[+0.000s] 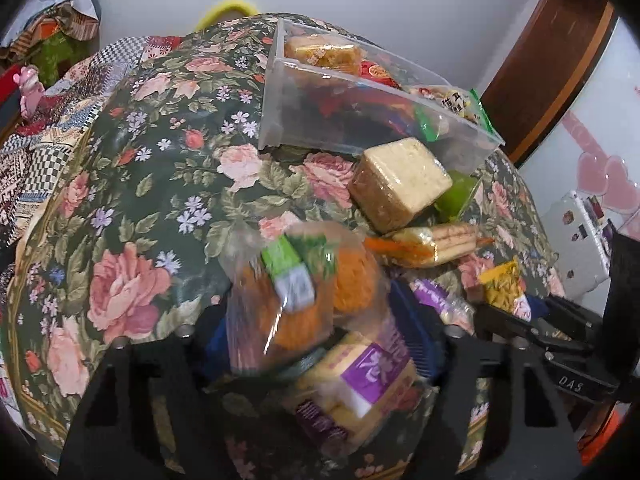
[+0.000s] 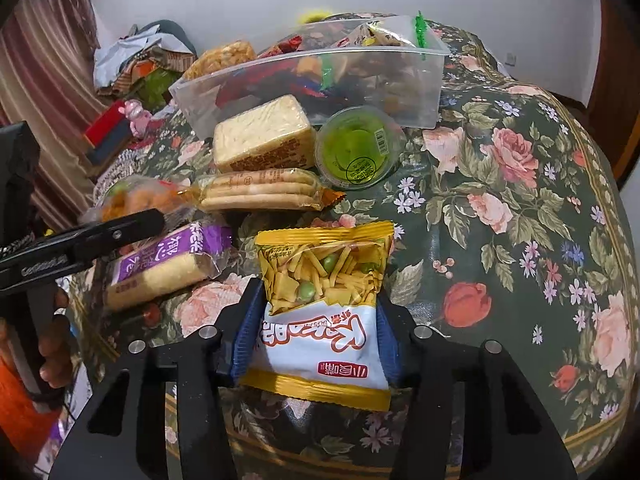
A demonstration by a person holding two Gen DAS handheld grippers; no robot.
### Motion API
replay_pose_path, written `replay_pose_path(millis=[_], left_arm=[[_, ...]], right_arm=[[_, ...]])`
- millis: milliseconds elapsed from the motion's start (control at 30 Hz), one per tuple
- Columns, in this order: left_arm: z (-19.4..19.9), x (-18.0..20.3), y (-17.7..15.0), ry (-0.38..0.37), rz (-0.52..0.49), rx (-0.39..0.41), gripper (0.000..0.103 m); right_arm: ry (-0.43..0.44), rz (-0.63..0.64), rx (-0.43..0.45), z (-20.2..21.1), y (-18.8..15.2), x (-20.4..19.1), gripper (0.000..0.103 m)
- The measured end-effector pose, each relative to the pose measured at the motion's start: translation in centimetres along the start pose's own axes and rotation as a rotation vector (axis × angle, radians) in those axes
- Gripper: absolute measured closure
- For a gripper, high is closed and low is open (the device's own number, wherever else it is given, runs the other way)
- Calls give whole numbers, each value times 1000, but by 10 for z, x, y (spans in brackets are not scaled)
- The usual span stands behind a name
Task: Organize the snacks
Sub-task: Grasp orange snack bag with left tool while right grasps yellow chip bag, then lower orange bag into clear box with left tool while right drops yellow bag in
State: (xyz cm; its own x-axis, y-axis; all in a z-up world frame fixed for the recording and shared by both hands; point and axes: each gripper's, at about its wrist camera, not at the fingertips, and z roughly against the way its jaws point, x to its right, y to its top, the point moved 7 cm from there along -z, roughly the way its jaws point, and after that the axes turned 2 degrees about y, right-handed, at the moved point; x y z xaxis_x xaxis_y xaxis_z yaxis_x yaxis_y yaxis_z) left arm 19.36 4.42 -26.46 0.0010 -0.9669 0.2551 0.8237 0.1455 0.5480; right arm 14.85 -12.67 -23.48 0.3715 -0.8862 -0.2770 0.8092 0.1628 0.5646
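The left gripper (image 1: pixel 316 320) holds a clear bag of orange snacks (image 1: pixel 296 280), its blue-padded fingers (image 1: pixel 416 332) pressed against the bag's sides; the bag looks blurred and sits above a purple-labelled cake pack (image 1: pixel 360 384) lying on the floral cloth (image 1: pixel 132 208). Seen from the right wrist, the same gripper (image 2: pixel 132 224) comes in from the left, with the orange bag (image 2: pixel 136 200) at its tip and the cake pack (image 2: pixel 168 268) just below it.

The right gripper (image 2: pixel 320 320) is clamped on a yellow-and-white packet (image 2: pixel 320 304) of mixed strips and green peas; the blue pads (image 2: pixel 248 328) squeeze its lower half, and the yellow top edge points away toward the far pile; the packet (image 1: pixel 504 288) also shows at the right edge of the left wrist view, in the black gripper (image 1: pixel 532 320).

Farther off on the cloth (image 2: pixel 500 200) lies a biscuit sleeve (image 2: pixel 264 190), touching the orange bag's end; beyond it a pale wrapped block (image 2: pixel 260 140) leans against a clear bin (image 2: pixel 400 92), and a green jelly cup (image 2: pixel 356 148) stands just right of the block, also against the bin. The bin (image 1: pixel 320 120) is already full of mixed wrappers, with a divider across it and a yellow cake (image 1: pixel 324 54) in its far compartment. Clothes (image 2: pixel 136 64) are heaped at the far left by the wall.
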Motion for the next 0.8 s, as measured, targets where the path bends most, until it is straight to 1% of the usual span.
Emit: replay_pose_path(millis=[133, 200, 267, 400, 567, 667, 800], left_arm=[[-1, 0, 5, 14, 5, 9, 39], [3, -1, 6, 38, -8, 21, 42], [8, -1, 7, 68, -28, 39, 43], [23, -4, 12, 89, -39, 68, 43], [43, -2, 25, 95, -46, 114, 43], [54, 2, 34, 111, -62, 147, 43], [67, 10, 51, 104, -72, 187, 43]], right_arm=[[9, 1, 5, 4, -1, -1, 59], [6, 6, 16, 8, 0, 1, 59], [4, 9, 30, 13, 2, 1, 59], [-7, 11, 65, 25, 10, 4, 59], [-21, 22, 124, 41, 30, 5, 59], [-28, 31, 164, 51, 44, 4, 59], [-26, 36, 210, 61, 66, 4, 59]])
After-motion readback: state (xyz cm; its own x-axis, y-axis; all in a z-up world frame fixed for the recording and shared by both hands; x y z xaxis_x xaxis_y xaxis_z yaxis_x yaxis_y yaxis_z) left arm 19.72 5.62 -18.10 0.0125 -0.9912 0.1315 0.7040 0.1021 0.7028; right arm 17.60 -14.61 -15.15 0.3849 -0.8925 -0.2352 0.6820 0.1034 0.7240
